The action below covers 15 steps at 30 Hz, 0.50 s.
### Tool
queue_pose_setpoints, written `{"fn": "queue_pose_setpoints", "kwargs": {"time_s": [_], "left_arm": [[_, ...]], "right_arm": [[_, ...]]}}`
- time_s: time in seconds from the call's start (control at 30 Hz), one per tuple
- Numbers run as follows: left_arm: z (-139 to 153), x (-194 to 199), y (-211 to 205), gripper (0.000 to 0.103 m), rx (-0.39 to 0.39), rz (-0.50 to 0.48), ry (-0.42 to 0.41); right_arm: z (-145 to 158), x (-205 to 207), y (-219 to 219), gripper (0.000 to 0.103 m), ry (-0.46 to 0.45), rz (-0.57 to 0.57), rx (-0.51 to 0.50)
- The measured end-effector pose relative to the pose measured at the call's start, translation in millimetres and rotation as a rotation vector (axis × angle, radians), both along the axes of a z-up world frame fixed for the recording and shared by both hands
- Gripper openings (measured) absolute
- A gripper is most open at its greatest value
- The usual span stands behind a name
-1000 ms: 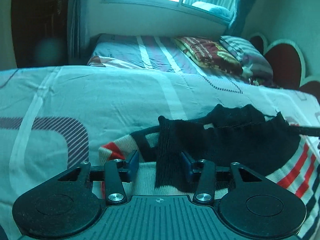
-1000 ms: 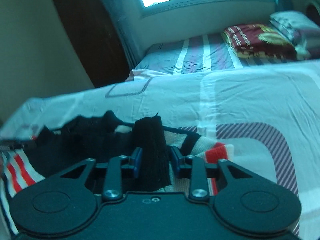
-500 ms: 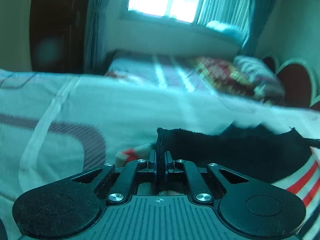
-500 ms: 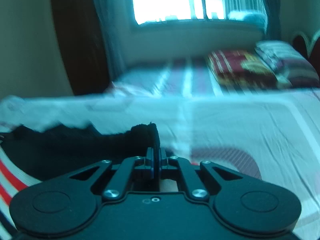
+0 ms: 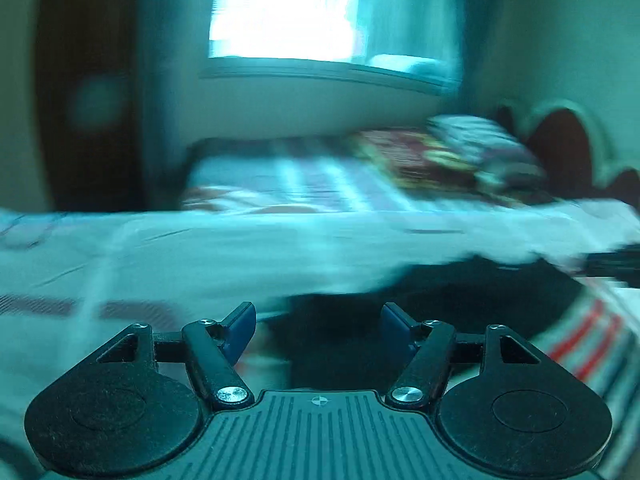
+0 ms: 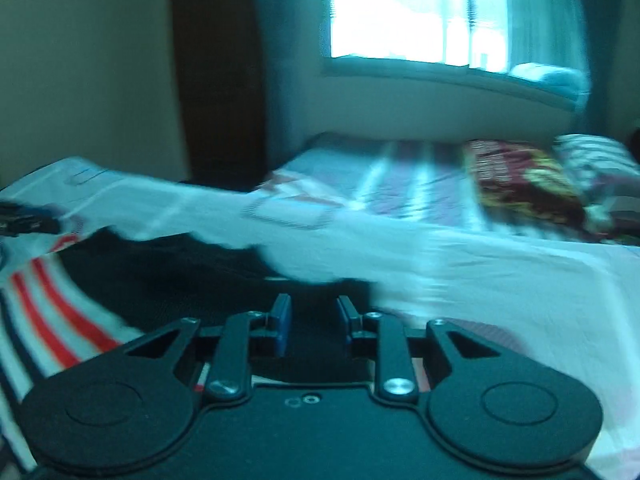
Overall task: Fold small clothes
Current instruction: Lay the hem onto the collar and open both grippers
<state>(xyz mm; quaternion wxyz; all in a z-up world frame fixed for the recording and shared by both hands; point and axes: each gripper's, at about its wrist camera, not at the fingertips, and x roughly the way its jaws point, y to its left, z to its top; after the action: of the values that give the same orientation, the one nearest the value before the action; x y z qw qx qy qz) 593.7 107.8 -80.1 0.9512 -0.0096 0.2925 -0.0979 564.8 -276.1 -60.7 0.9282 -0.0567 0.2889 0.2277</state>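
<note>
Both wrist views are motion-blurred; fine detail is unreliable.

Count: one garment, two grippers, one window, two pillows or folded bundles at the far end of the bed.

Garment: one small knitted piece with a black upper band and white body crossed by red and dark stripes [image 5: 472,296] [image 6: 168,276]. It lies on the pale bedsheet with grey-striped rounded-rectangle print [image 5: 200,256] [image 6: 500,280]. The black band runs along the edge of the garment just ahead of the grippers; the striped part shows at the right edge of the left view and the left edge of the right view.

Left gripper [image 5: 319,320]: black linkage, two blue pads, jaws standing wide apart and just been opening. The black band lies below and between the pads, but neither pad presses on it; nothing is gripped.

Right gripper [image 6: 313,320]: same build, two blue pads, jaws at a narrow gap and just been opening. Black fabric lies under the gap; the pads appear clear of it, though blur limits certainty.

Background: one bright window [image 5: 288,12] [image 6: 416,12] above a second striped bed cover. One dark red patterned bundle [image 5: 404,160] [image 6: 520,184] and one pale striped pillow [image 5: 484,144] [image 6: 596,156] lie side by side, touching. A dark wooden door [image 5: 88,92] stands to the left.
</note>
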Motion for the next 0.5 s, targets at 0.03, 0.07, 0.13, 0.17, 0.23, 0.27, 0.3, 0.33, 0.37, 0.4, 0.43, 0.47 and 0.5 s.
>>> {"fn": "queue_pose_setpoints", "kwargs": {"time_s": [0.03,0.07,0.13,0.17,0.23,0.27,0.3,0.33,0.37,0.4,0.43,0.47,0.5], "left_arm": [[0.2,2.7,-17.8,0.068,0.019,-0.035,-0.008],[-1.0,5.6,-35.5,0.068,0.039,-0.051,-0.021],[-9.7,12.5,-61.4,0.068,0.029,-0.060,-0.016],[-16.3,16.2,-68.5,0.068,0.012,-0.063,0.012],[-30.4,18.6,-79.8,0.068,0.014,-0.083,0.060],[-36.0,17.1,-81.6,0.068,0.043,-0.083,0.073],[-41.1,16.1,-77.4,0.068,0.076,-0.066,0.084],[-44.0,13.9,-66.8,0.068,0.088,-0.049,0.088],[-46.3,10.9,-51.3,0.068,0.084,-0.021,0.090],[-46.9,6.4,-31.9,0.067,0.059,0.000,0.096],[-45.3,2.2,-16.7,0.055,0.033,-0.007,0.094],[-43.2,-1.5,-8.4,0.051,0.048,-0.004,0.090],[-41.5,-3.8,-4.6,0.051,0.093,0.005,0.087]], "right_arm": [[-2.3,2.9,14.3,0.026,0.008,0.021,0.000],[-6.1,6.6,29.5,0.025,0.017,0.041,-0.003],[-19.4,16.8,56.9,0.024,0.037,0.036,-0.021],[-26.2,20.6,68.7,0.023,0.060,0.038,-0.046],[-31.7,16.1,85.1,0.023,0.041,0.086,-0.084],[-33.4,12.9,89.5,0.024,0.030,0.111,-0.119],[-35.1,11.4,89.6,0.025,0.029,0.127,-0.156],[-36.4,11.0,83.5,0.025,0.021,0.133,-0.187],[-37.3,12.1,71.2,0.026,0.003,0.105,-0.224],[-37.9,14.9,50.4,0.026,0.004,0.042,-0.238],[-37.1,20.5,22.8,0.026,0.028,-0.028,-0.205],[-34.8,25.9,-6.7,0.023,0.055,-0.090,-0.145],[-33.0,28.7,-28.9,0.023,0.069,-0.138,-0.106]]}}
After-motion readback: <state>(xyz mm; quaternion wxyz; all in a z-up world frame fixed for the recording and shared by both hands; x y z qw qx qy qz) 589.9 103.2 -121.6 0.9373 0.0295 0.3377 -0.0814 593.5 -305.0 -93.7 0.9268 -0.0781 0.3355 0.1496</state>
